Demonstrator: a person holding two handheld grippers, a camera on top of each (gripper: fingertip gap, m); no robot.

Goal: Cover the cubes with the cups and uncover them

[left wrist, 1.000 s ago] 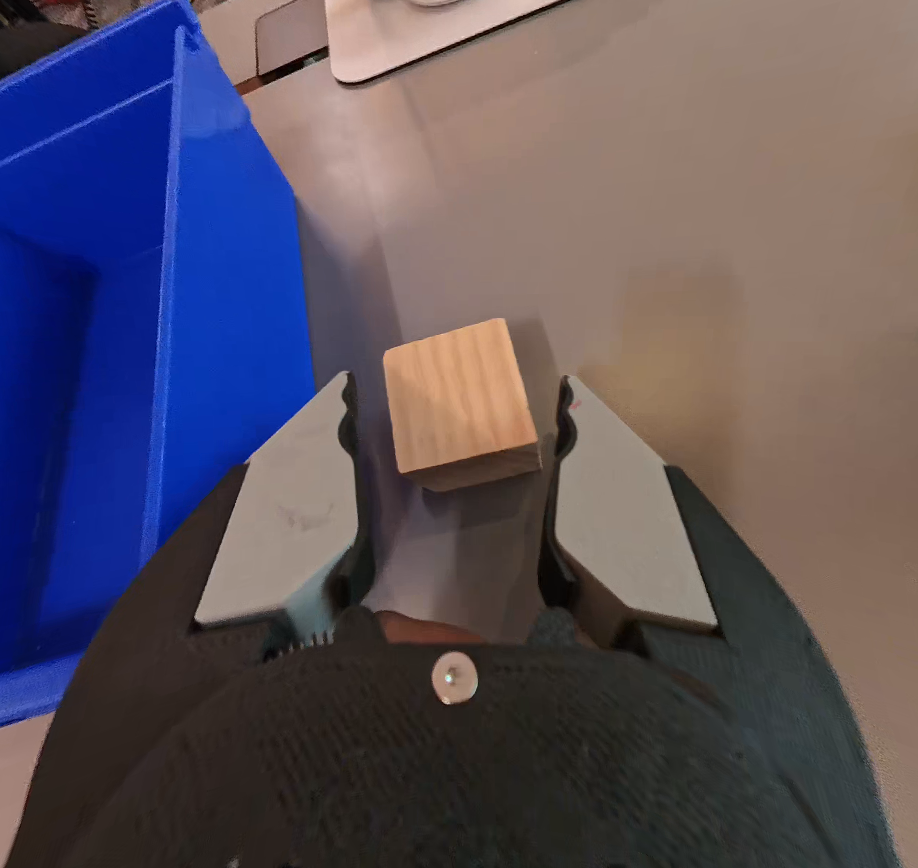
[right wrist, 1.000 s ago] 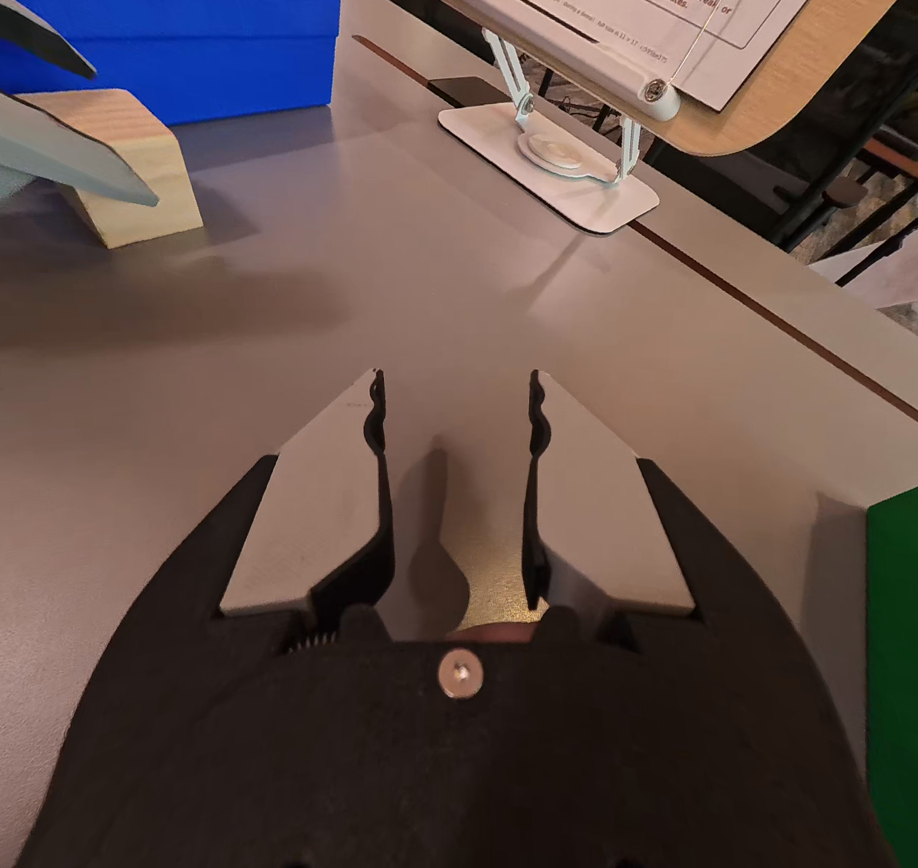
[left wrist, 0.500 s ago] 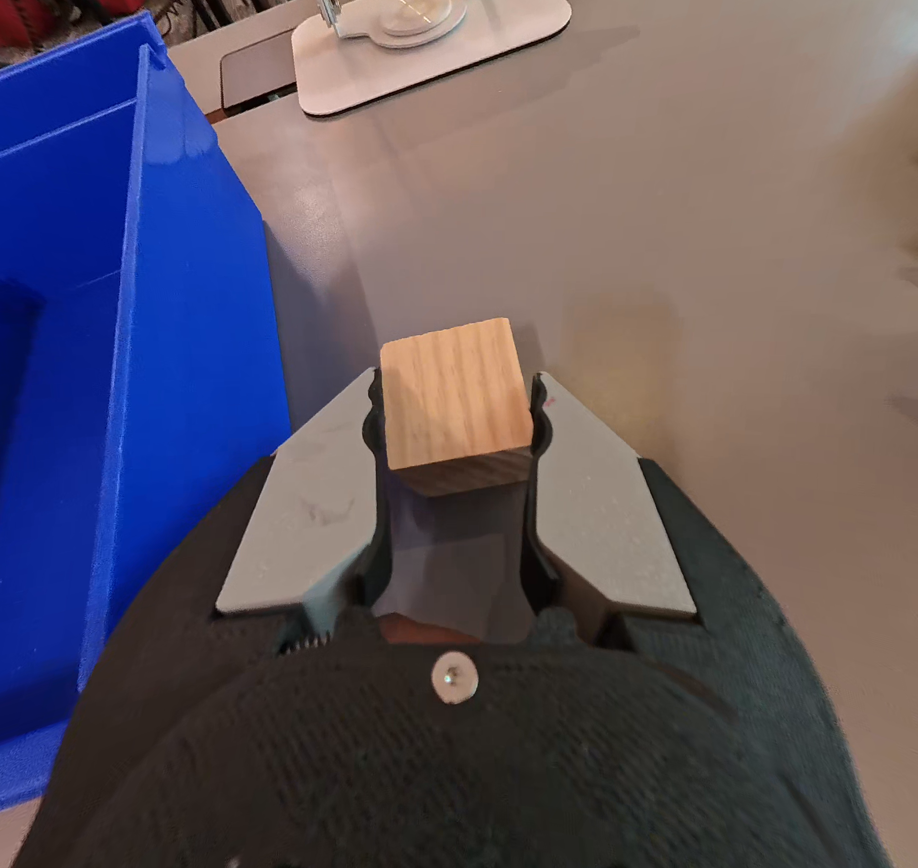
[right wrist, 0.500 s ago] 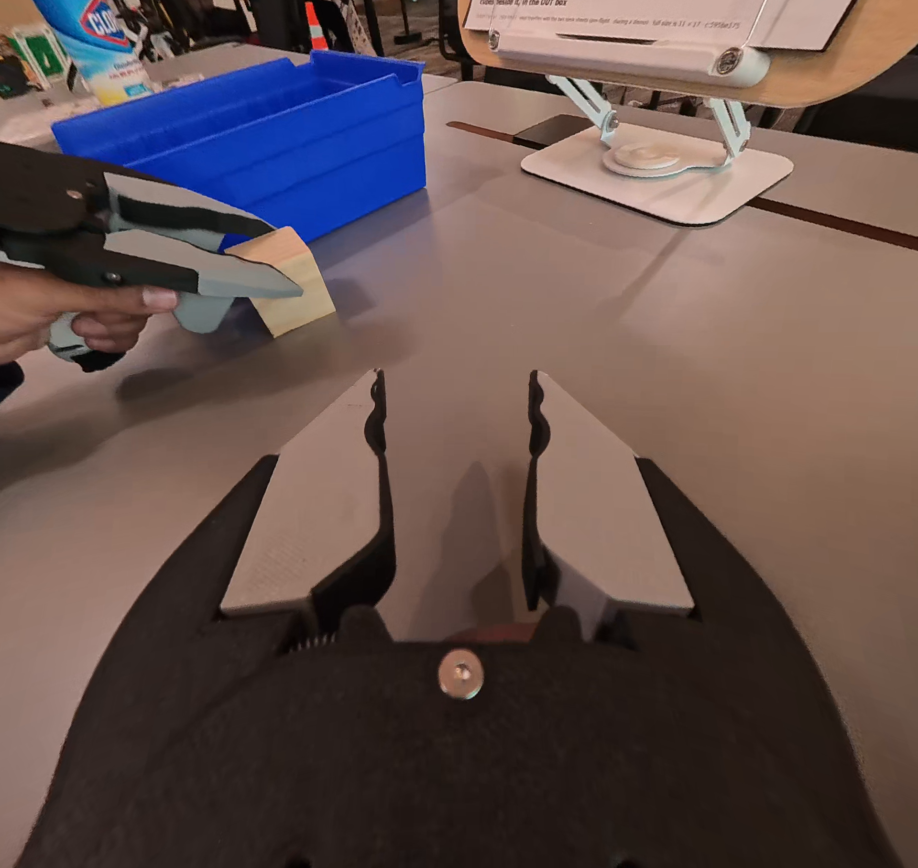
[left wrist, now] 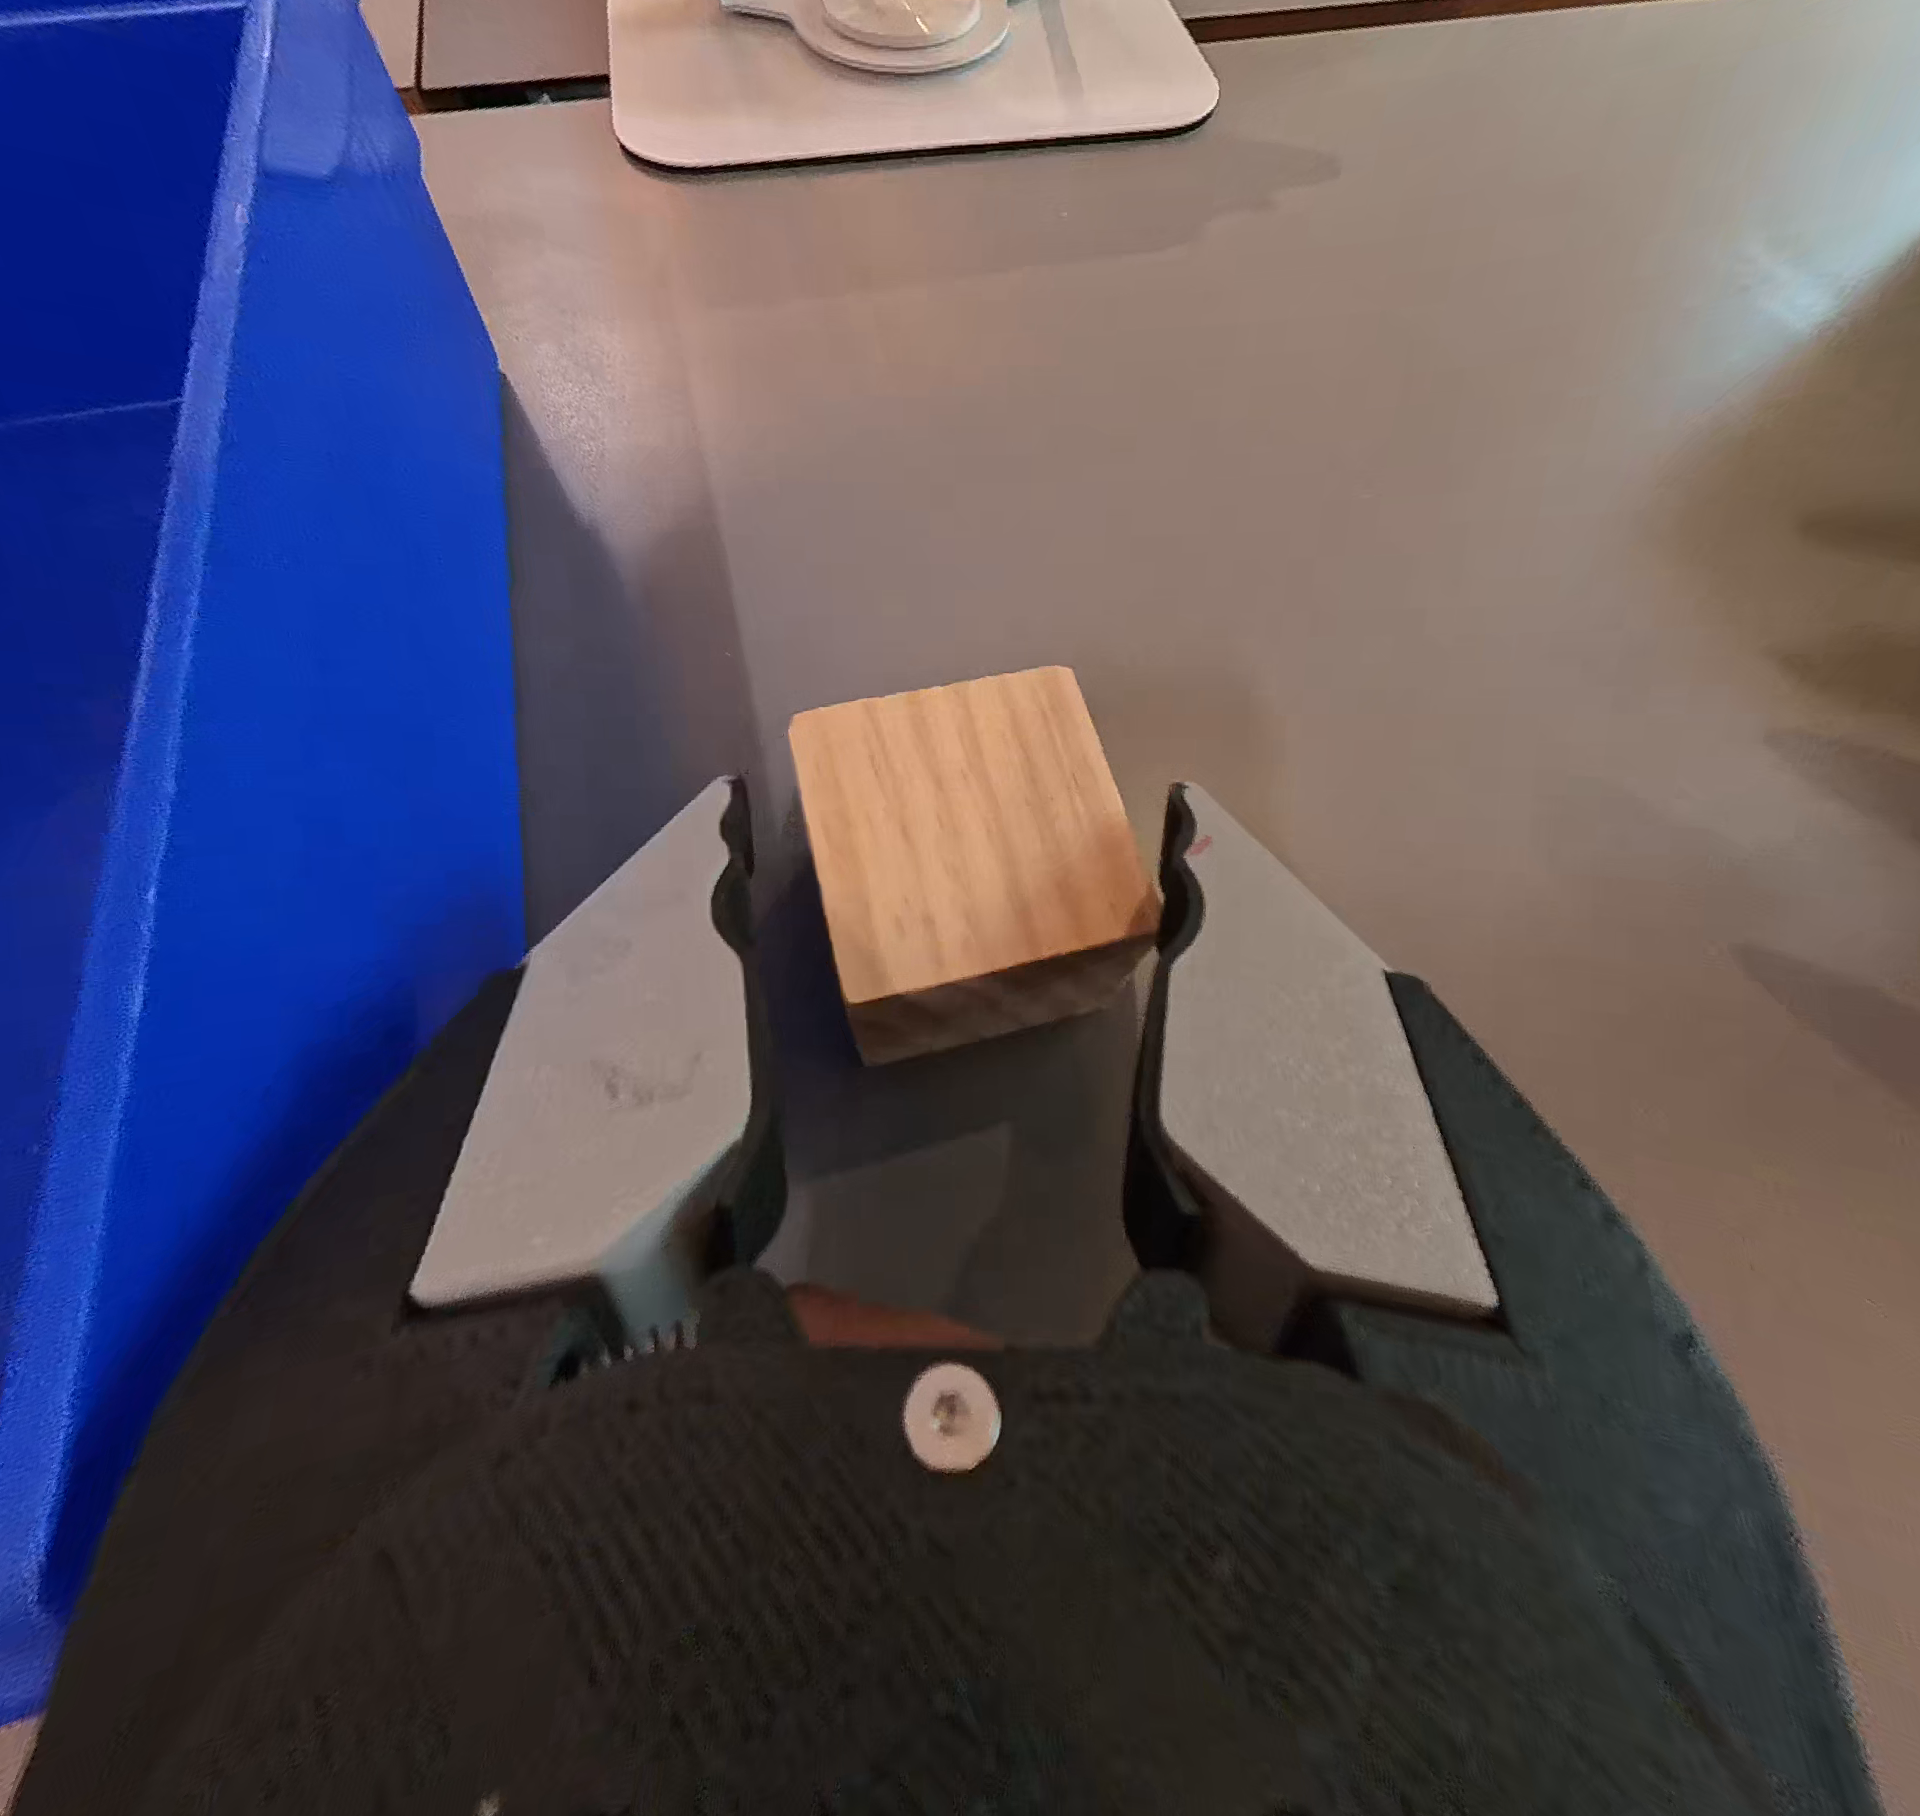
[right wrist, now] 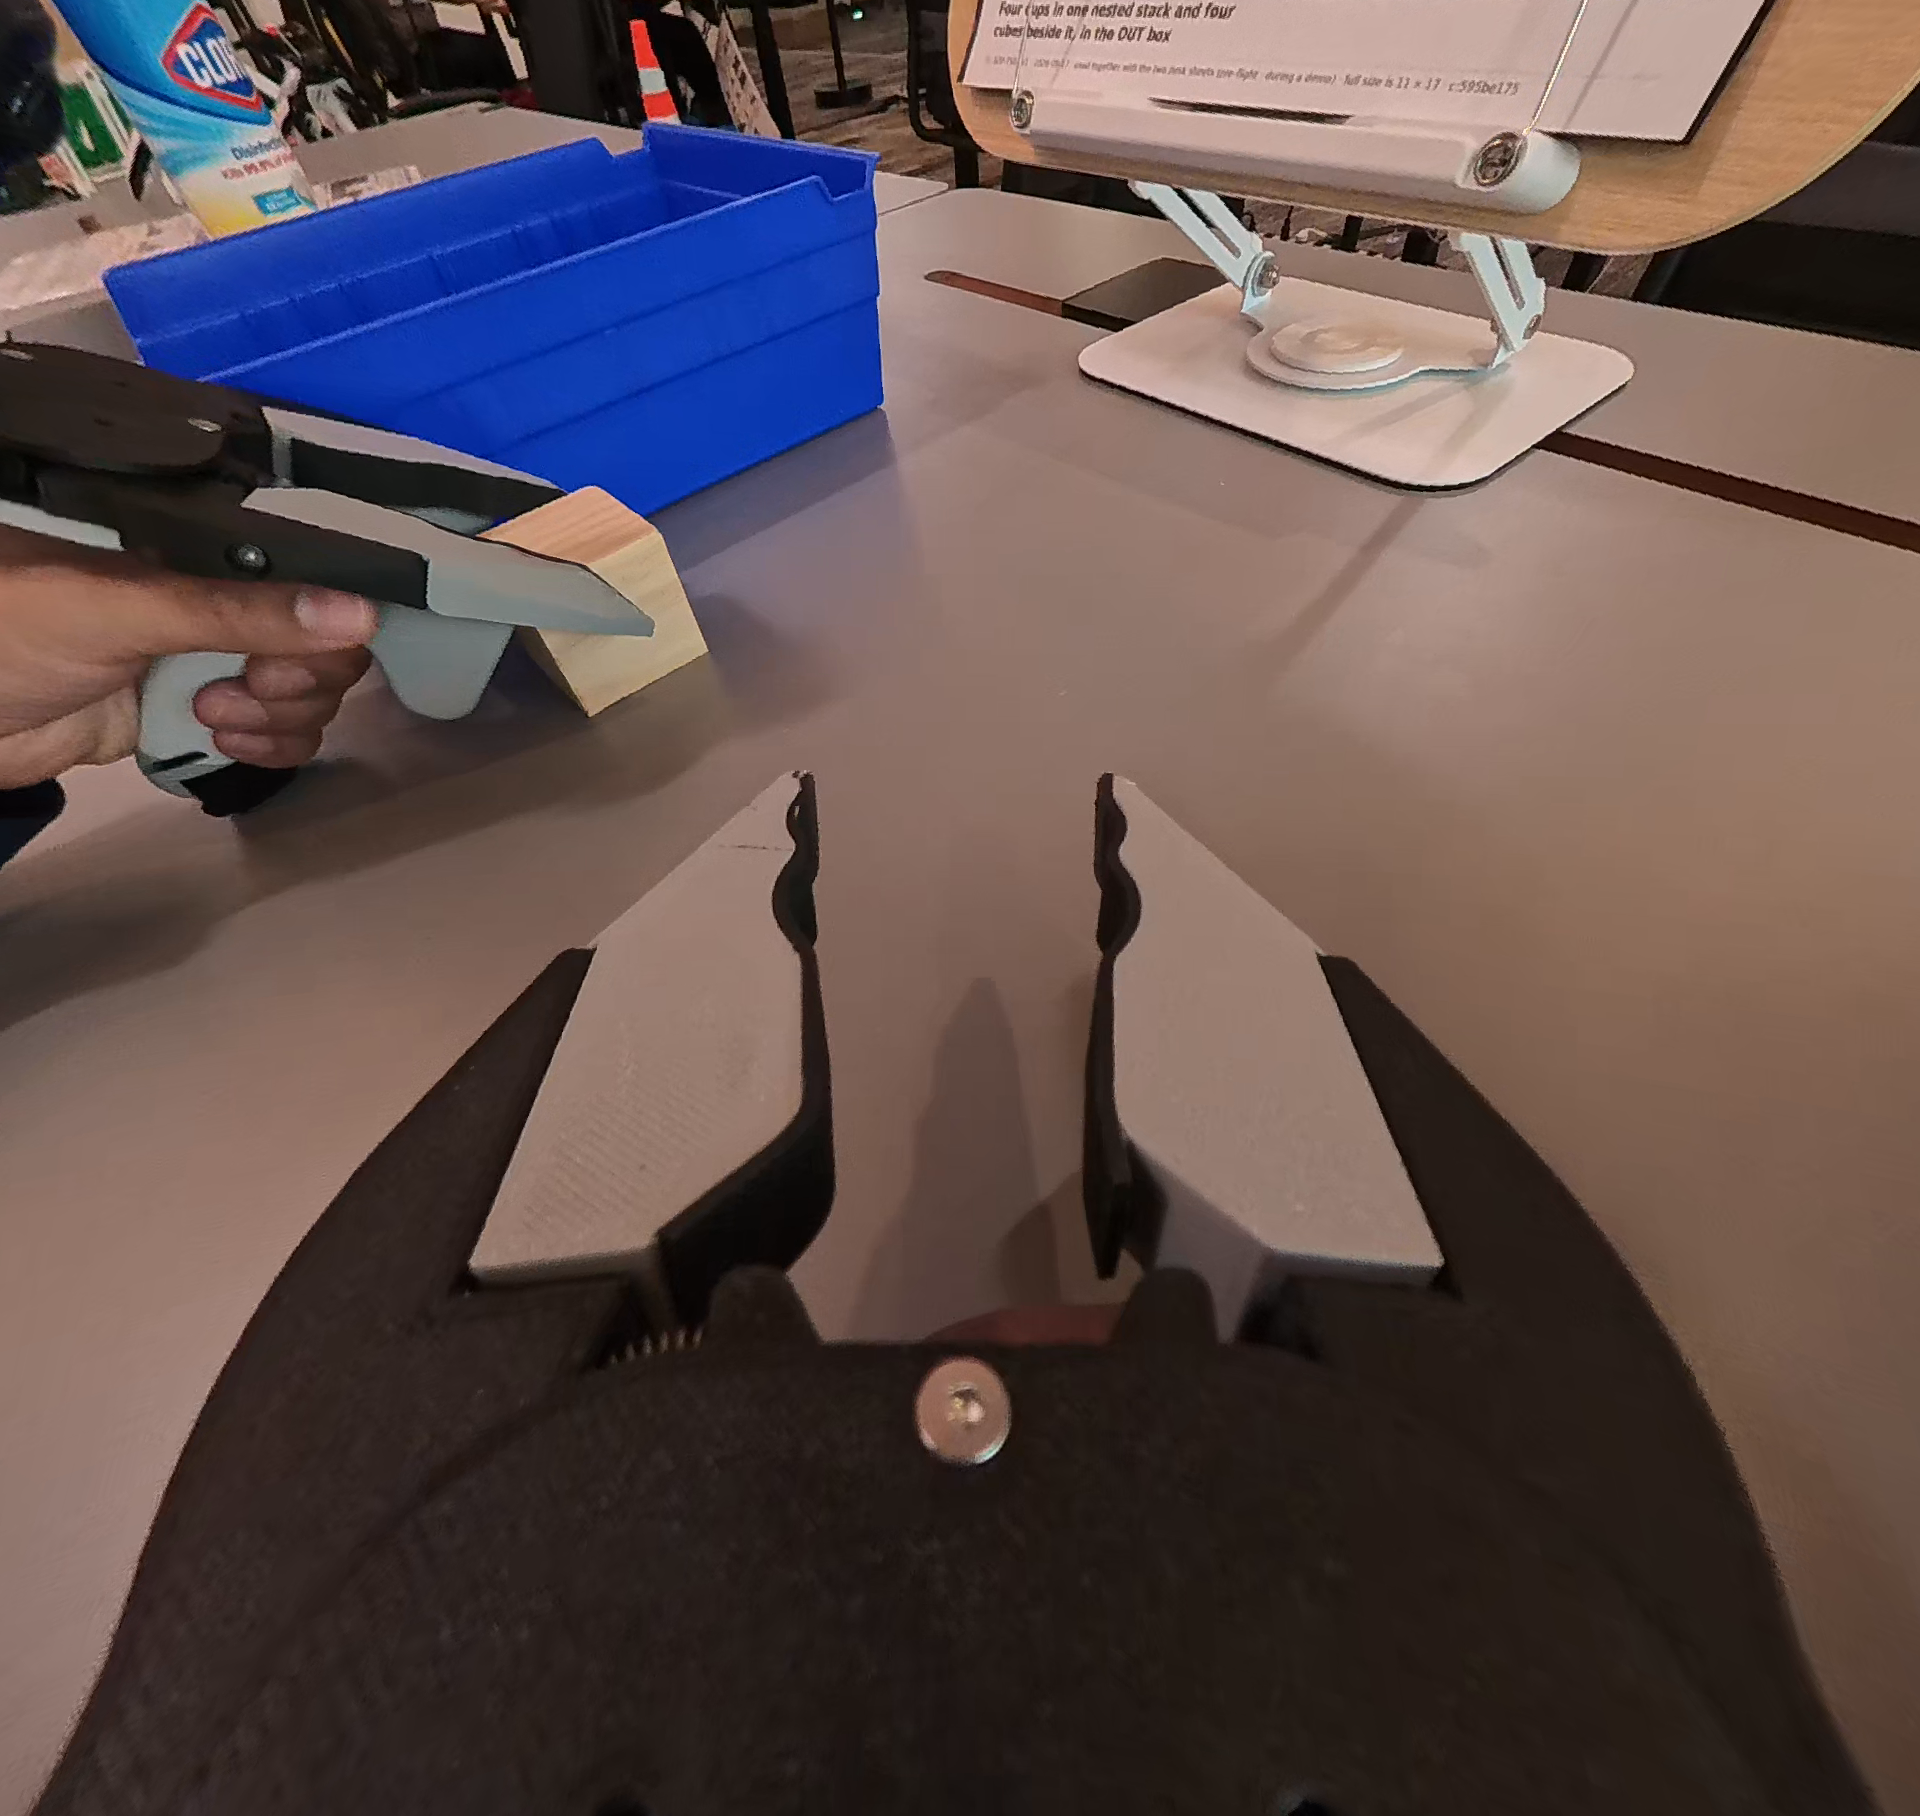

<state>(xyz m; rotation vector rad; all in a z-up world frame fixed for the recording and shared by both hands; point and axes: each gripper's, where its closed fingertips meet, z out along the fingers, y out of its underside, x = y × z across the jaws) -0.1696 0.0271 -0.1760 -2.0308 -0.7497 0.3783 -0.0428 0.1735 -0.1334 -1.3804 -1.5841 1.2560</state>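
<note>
The blue bin (left wrist: pixel 208 623) stands at the far left on the grey tabletop (left wrist: pixel 1247 416), and everything else is placed from it. Just to the right of the bin's near wall lies the wooden cube (left wrist: pixel 966 841), resting on the tabletop and turned slightly askew.

The left gripper (left wrist: pixel 956 800) straddles the cube with its fingers apart. A strip of tabletop shows between the left finger (left wrist: pixel 623 1039) and the cube's left face. The cube's near right corner sits right against the right finger; whether it truly touches cannot be told. The cube is not clamped. In the right wrist view, the hand (right wrist: pixel 135 665) holding this gripper shows to the left of the cube (right wrist: pixel 623 603), in front of the bin (right wrist: pixel 540 332).

Farther right of the bin, well apart from the cube, the right gripper (right wrist: pixel 956 800) hovers over bare tabletop with its fingers apart and nothing between them. Beyond it, to the right of the bin, a white stand (right wrist: pixel 1351 384) carries a board with a printed sheet.
</note>
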